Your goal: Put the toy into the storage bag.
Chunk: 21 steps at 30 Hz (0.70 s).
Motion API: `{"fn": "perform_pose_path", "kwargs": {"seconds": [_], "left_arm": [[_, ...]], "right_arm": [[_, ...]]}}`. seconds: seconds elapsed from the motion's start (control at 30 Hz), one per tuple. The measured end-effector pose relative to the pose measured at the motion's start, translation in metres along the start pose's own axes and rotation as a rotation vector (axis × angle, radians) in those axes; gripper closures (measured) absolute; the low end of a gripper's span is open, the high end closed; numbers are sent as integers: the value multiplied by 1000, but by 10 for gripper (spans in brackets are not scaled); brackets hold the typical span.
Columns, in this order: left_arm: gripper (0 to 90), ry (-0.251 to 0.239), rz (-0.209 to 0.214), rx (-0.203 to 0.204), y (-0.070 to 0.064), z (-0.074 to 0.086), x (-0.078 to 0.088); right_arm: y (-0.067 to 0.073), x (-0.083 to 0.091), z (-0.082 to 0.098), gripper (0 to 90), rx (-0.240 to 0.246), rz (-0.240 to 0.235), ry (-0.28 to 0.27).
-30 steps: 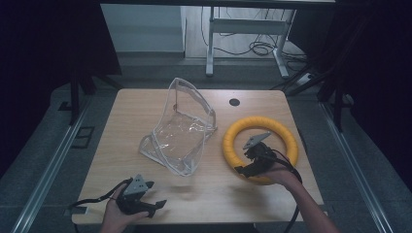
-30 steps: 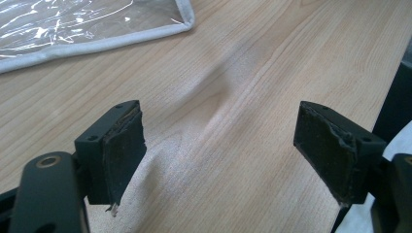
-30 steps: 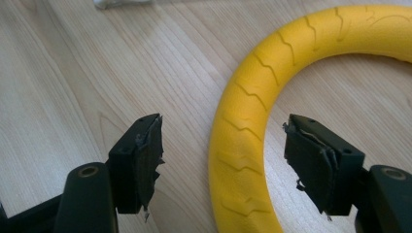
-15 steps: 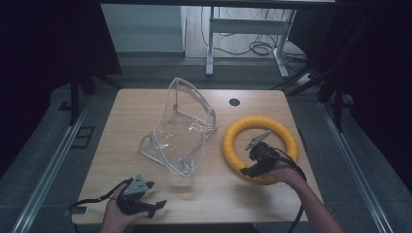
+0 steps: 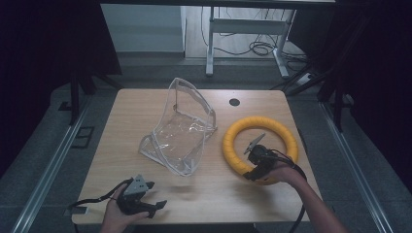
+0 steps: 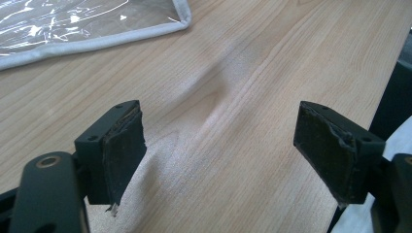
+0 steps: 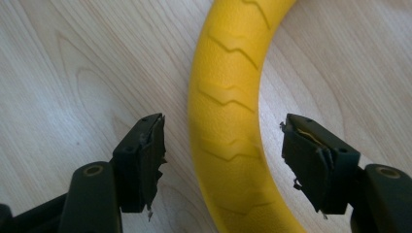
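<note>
A yellow ring [image 5: 260, 147] with raised zigzag marks lies flat on the right half of the wooden table [image 5: 145, 111]. My right gripper [image 5: 253, 169] is open at the ring's near rim; in the right gripper view the ring [image 7: 228, 121] passes between the two spread jaws of that gripper [image 7: 221, 160] without touching them. A clear plastic pouch [image 5: 182, 127] with a grey trim stands half folded at the table's middle. My left gripper [image 5: 153, 196] hovers open over bare wood at the front left, and its own view has the left gripper [image 6: 218, 150] empty with the pouch's corner [image 6: 87, 24] ahead.
A small black grommet [image 5: 234, 102] sits in the table near the back edge. Black cables trail from both grippers off the front edge. The table's right edge [image 6: 388, 82] drops off just beside the left gripper's right jaw. Desk legs and wires stand behind the table.
My right gripper has slid a little nearer and lower along the ring's near rim. The left gripper, the pouch and the ring have kept their places.
</note>
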<state>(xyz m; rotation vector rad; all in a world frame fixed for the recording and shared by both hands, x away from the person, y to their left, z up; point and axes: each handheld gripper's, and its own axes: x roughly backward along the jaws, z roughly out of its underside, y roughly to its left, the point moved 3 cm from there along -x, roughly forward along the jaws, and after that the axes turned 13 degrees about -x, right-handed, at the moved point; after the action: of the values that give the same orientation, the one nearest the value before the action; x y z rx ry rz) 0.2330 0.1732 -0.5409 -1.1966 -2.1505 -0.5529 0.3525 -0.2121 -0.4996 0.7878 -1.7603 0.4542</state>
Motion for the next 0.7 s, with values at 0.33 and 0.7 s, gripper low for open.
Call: {"fn": "perform_pose_path", "kwargs": {"seconds": [0.33, 0.7], "left_arm": [[188, 1, 2, 1, 0, 0, 0], [188, 2, 4, 0, 0, 0, 0]], "right_arm": [[-6, -12, -1, 367, 41, 14, 107], [-4, -26, -7, 422, 82, 34, 210]]}}
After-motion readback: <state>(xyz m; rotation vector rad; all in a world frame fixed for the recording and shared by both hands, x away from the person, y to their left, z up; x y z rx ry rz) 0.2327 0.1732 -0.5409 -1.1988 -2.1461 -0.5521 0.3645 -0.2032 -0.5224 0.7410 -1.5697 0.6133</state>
